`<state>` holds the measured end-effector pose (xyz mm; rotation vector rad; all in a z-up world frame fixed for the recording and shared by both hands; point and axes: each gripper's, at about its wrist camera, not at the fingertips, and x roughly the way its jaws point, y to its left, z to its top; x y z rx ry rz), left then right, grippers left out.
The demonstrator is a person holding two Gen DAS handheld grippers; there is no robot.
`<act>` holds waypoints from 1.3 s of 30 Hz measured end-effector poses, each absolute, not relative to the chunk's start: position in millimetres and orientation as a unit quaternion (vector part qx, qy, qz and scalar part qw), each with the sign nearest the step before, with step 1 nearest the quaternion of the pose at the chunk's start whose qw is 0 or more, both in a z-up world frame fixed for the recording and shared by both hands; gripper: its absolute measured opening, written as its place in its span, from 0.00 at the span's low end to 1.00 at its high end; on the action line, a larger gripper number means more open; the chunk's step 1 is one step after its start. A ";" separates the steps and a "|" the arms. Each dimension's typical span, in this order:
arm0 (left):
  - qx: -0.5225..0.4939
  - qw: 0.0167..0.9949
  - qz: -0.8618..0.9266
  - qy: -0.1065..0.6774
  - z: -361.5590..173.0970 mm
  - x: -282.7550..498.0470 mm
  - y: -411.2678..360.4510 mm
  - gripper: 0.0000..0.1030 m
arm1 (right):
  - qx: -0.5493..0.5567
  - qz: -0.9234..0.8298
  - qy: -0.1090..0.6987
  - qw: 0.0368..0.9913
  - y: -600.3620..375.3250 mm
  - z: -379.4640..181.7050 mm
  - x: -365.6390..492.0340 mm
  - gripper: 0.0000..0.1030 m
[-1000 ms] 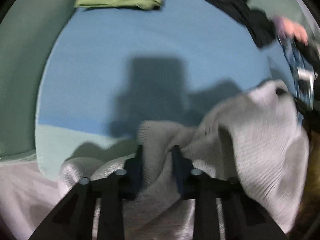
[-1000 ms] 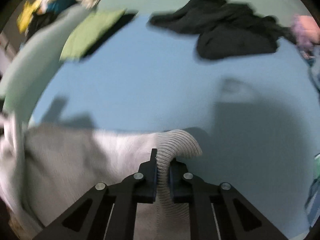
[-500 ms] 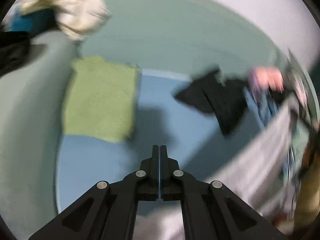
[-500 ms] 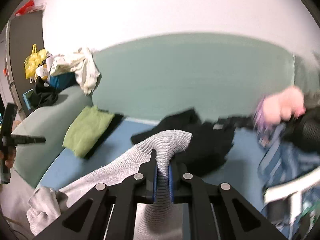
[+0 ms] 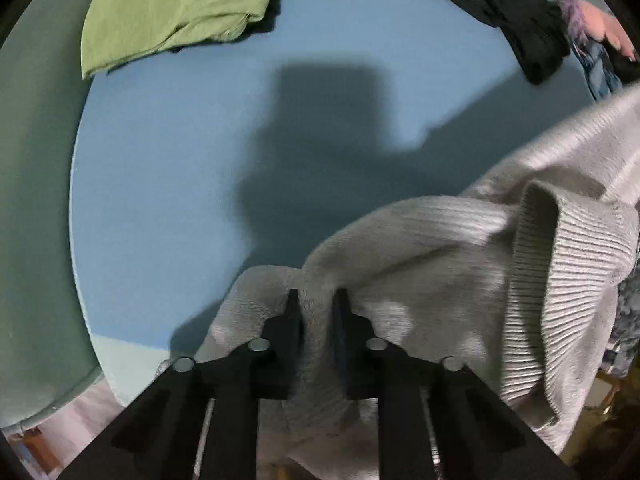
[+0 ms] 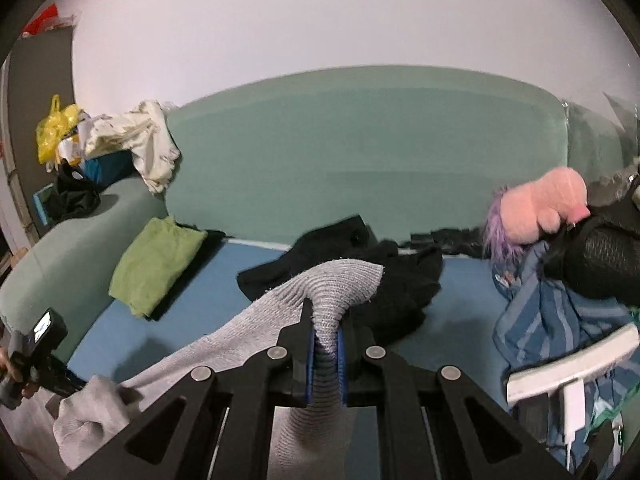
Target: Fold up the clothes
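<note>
A grey knit sweater (image 5: 440, 280) hangs over the blue seat (image 5: 180, 160) of a green sofa. My left gripper (image 5: 316, 300) points straight down at the seat. A fold of the sweater's body fills the gap between its fingers; the jaws are opening while the pads still touch the knit. My right gripper (image 6: 325, 312) is shut on the sweater's ribbed cuff (image 6: 344, 280) and holds it up, and the sleeve (image 6: 240, 336) slopes down to the left. In the right wrist view the left tool (image 6: 36, 344) shows at the far left, held in a hand.
A folded green garment (image 5: 176, 8) lies at the seat's back left. Black clothes (image 6: 360, 264) lie at the back middle. A pink plush toy (image 6: 548, 204) and a blue striped garment (image 6: 540, 320) are on the right. Mixed clothes (image 6: 120, 140) are piled on the sofa arm.
The right gripper lifted the cuff from the seat and tilted up toward the sofa back. The left view swung up and back down; its jaws, together and empty half a second ago, now have sweater between them.
</note>
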<state>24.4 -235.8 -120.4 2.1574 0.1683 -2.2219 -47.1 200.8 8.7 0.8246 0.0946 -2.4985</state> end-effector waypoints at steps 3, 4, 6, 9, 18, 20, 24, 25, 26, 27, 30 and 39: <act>0.658 0.026 -0.747 0.093 -78.1 7.6 -252.6 0.09 | 0.300 -0.924 0.044 0.235 199.5 7.0 -48.6 0.08; 0.638 0.031 -0.763 0.103 -57.5 -0.5 -259.8 0.09 | 0.297 -0.926 0.046 0.230 199.8 10.4 -50.5 0.08; 0.593 0.047 -0.798 0.099 -14.6 -20.0 -268.9 0.09 | 0.285 -0.932 0.054 0.216 201.0 19.9 -55.0 0.08; 0.527 0.068 -0.843 0.083 39.1 -57.6 -265.1 0.09 | 0.269 -0.942 0.062 0.189 205.6 40.4 -72.1 0.08; 0.367 0.176 -0.910 0.078 20.3 -187.1 -259.4 0.16 | 0.273 -0.959 0.048 0.055 189.3 44.8 -199.1 0.41; 0.411 0.158 -0.890 0.118 -24.0 -197.7 -263.7 0.41 | 0.317 -0.946 0.057 0.039 180.9 6.9 -214.1 0.66; 0.513 0.030 -0.836 0.192 -99.7 -158.3 -241.4 0.52 | 0.409 -0.896 0.046 0.165 163.8 -73.0 -175.3 0.60; 0.531 0.005 -0.833 0.153 -106.6 -143.9 -221.0 0.53 | 0.427 -0.881 0.057 0.194 155.1 -90.2 -157.2 0.60; 0.548 -0.020 -0.828 0.113 -113.0 -129.7 -200.7 0.53 | 0.443 -0.865 0.072 0.225 144.2 -107.0 -135.1 0.60; 0.560 -0.042 -0.824 0.072 -116.3 -115.8 -180.4 0.53 | 0.457 -0.848 0.086 0.256 134.0 -122.0 -113.4 0.61; 0.583 -0.085 -0.807 -0.037 -132.2 -70.3 -129.5 0.54 | 0.472 -0.802 0.120 0.346 108.4 -152.2 -38.3 0.75; 0.544 0.035 -0.838 0.036 -151.4 -22.2 -172.5 0.18 | 0.438 -0.854 0.201 0.195 122.9 -189.7 15.9 0.14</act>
